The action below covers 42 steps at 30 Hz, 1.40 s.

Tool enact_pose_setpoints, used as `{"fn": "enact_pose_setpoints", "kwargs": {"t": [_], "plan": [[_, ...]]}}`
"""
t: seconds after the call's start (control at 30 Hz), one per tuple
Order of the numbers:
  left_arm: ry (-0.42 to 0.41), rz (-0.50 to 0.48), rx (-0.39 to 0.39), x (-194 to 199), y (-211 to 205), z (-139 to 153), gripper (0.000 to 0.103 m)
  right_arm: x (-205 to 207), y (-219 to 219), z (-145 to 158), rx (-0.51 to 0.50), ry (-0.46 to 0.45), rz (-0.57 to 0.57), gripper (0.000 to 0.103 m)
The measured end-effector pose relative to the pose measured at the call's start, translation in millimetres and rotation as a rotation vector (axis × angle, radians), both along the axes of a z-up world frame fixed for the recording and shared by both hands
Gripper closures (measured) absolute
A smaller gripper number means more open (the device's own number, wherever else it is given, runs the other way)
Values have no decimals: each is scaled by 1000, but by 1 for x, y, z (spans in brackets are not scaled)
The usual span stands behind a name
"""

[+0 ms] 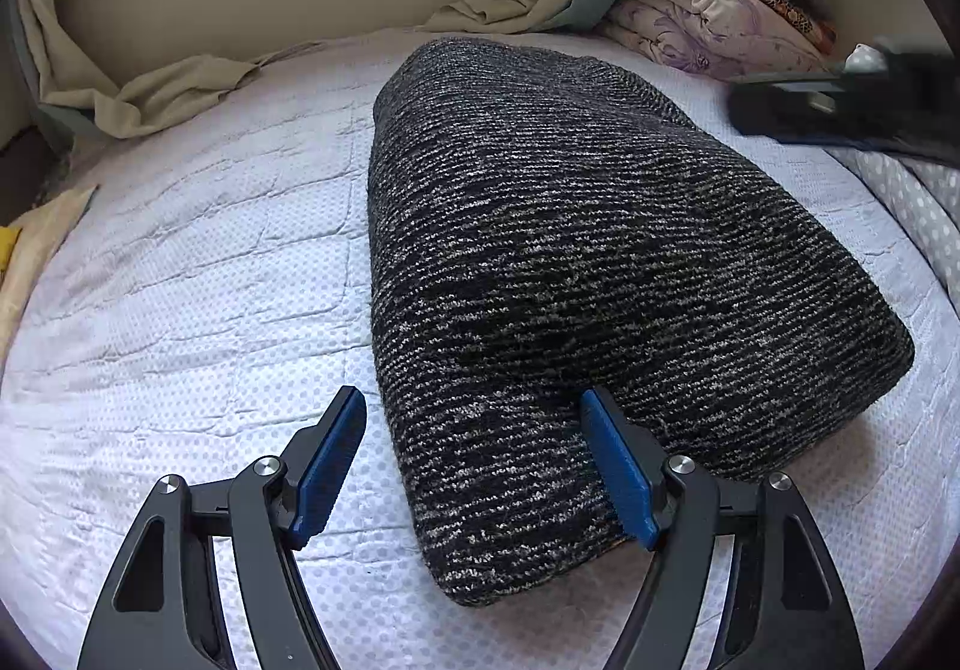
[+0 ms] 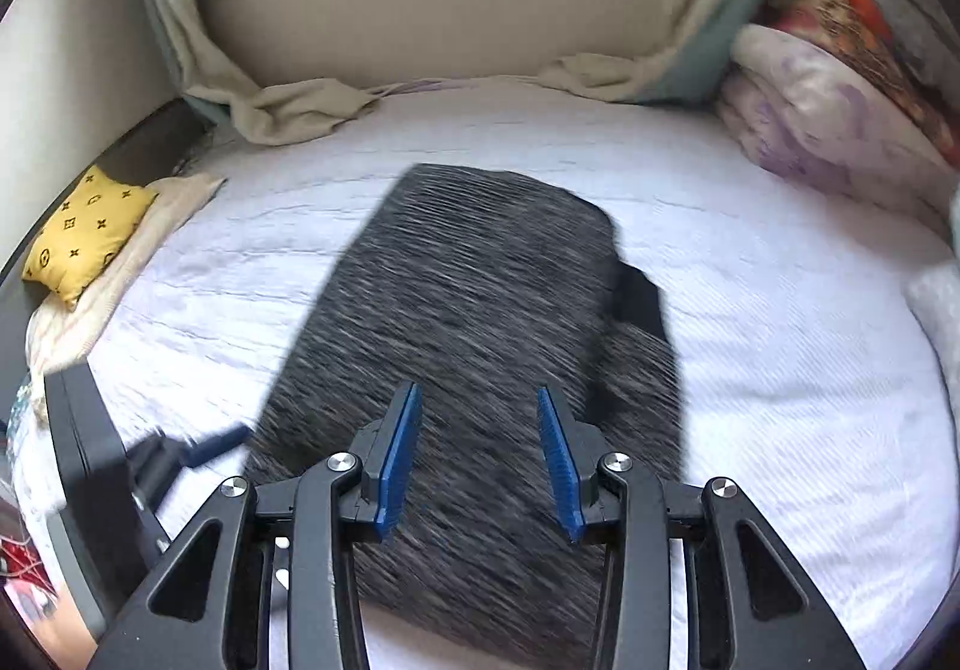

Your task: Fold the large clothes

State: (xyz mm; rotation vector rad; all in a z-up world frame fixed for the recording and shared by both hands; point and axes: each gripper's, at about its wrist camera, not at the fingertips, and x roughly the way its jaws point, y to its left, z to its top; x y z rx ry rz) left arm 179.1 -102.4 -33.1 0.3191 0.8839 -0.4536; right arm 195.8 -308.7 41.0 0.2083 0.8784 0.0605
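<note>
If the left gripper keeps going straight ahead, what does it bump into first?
Probably the folded dark sweater. The open left gripper points along its near end on the bed, one finger already at the fabric.

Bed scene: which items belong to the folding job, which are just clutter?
Job:
- black-and-grey knit garment, folded on the bed sheet
- left gripper, open
- right gripper, open

Clutter:
- yellow pillow
- floral quilt
- beige cloth

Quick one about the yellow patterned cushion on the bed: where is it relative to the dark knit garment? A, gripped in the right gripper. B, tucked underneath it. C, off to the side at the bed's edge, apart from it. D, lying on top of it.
C: in the right wrist view the yellow cushion sits at the bed's left edge, with bare bedcover between it and the knit garment.
</note>
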Motion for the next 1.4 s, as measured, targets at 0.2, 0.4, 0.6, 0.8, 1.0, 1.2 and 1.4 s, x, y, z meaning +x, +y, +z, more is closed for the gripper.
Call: {"fn": "enact_pose_setpoints", "kwargs": {"t": [0.2,0.4,0.6,0.8,1.0,1.2,1.4], "plan": [[-11,-7,19,-2,-9,0,25,57,35,-27,-15,92,11,67],[-12,-11,12,-5,-19,-4,25,83,30,-51,-70,117,-39,66],[-5,-4,-7,-4,-21,-5,25,93,36,-70,-115,96,-40,66],[5,-7,-8,-2,-17,-5,25,88,32,-58,-71,130,-42,66],[11,-2,-12,4,-14,-2,25,99,39,-10,-5,52,-16,76],[3,3,-11,2,-13,-2,25,146,67,-29,-91,137,29,76],[10,8,-22,3,-12,-5,25,168,68,-72,-104,239,12,75]]}}
